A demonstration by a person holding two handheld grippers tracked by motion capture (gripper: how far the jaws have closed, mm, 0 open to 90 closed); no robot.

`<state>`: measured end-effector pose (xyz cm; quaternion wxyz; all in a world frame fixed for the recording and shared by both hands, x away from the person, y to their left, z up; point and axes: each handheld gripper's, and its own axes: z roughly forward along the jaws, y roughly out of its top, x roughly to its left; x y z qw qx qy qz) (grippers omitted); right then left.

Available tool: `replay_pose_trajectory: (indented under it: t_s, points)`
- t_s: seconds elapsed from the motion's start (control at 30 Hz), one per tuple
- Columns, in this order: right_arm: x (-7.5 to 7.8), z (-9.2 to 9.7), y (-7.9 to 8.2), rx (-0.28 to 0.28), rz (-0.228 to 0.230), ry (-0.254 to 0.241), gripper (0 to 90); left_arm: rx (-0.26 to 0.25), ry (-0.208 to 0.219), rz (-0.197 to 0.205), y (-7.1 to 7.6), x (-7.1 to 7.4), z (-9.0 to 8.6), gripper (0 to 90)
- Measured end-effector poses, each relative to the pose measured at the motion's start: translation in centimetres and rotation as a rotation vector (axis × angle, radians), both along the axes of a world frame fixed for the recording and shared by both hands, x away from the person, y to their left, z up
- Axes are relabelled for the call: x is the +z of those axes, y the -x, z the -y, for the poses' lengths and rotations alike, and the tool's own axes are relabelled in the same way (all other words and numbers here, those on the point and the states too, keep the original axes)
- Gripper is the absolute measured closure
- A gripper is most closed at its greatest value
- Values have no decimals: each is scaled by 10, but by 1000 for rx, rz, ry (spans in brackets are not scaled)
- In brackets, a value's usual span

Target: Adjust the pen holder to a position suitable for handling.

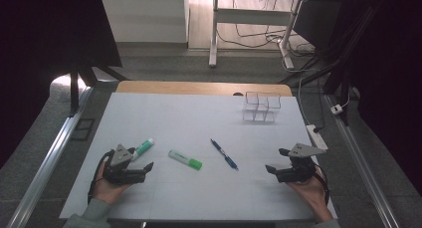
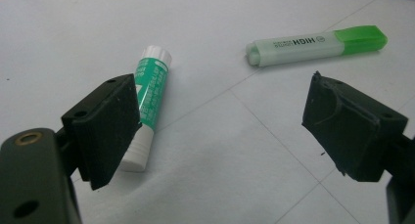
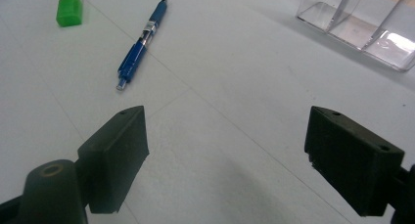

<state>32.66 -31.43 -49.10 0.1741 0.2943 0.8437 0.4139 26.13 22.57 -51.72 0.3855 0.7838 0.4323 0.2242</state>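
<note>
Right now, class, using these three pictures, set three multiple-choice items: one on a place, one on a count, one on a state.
1. The glue stick lies nearest which thing?
A. left gripper
B. clear organiser
C. blue pen

2. How many writing tools lie on the white mat?
A. one
B. two
C. four

3. How is the right gripper?
A. shut on the pen
B. shut, empty
C. open, empty

Key: 1 A, it lies beside that jaw; 2 B, green highlighter and pen; 3 C, jaws stand apart over bare mat.
</note>
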Motion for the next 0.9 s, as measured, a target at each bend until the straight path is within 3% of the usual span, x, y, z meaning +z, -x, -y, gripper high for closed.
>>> replay_pose_trajectory:
  t_s: [0.57, 0.9]
  points:
    - [4, -2, 0, 3, 3, -4, 188, 3, 6, -2, 1, 0, -1, 146]
    - [10, -11, -14, -15, 8, 1, 222, 2, 0, -3, 1, -1, 0, 152]
